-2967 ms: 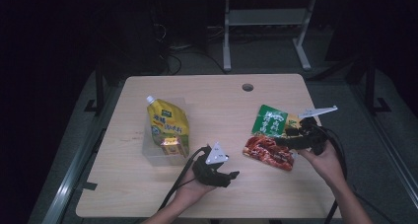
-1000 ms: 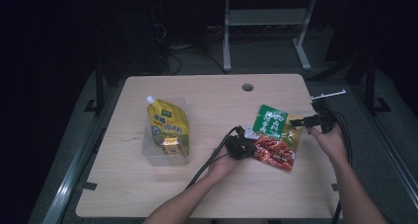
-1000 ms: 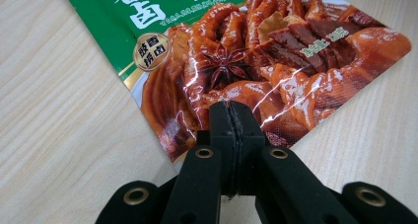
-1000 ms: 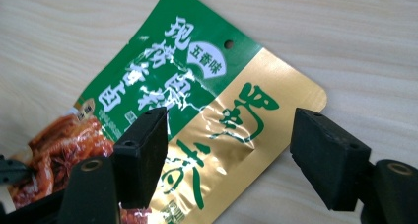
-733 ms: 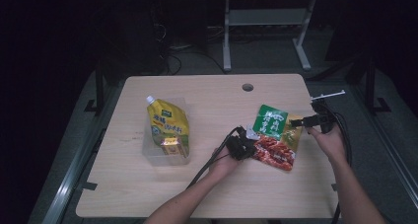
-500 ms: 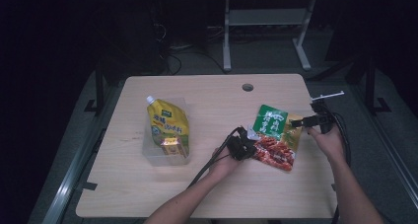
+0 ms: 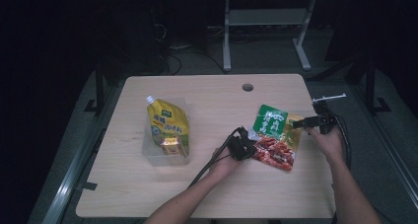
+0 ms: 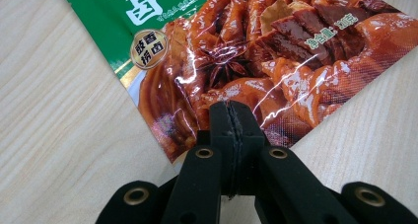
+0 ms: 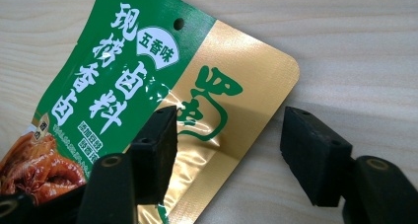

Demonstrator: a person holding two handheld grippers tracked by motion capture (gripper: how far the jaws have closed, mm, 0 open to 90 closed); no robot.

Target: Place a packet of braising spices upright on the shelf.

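Green, gold and red foil seasoning packet (image 7: 275, 137) lies flat on the pale wooden table (image 7: 212, 194), toward its right side, well apart from the yellow spouted pouch (image 7: 168, 128) resting in a clear plastic tray (image 7: 148, 152) to the packet's left. Room is generous: bare wood lies around the packet on every side, though the table's right edge is near beyond its gold corner, so any pull should go inward, not outward.

The left gripper (image 8: 231, 118) is clenched on the packet's red lower edge, pinning it. The right gripper (image 9: 226, 135) straddles the gold corner, its jaws apart and just now closing, pads not yet pressing. For a clean grasp, I judge it should slide further over the corner so both pads meet foil, then close squarely.
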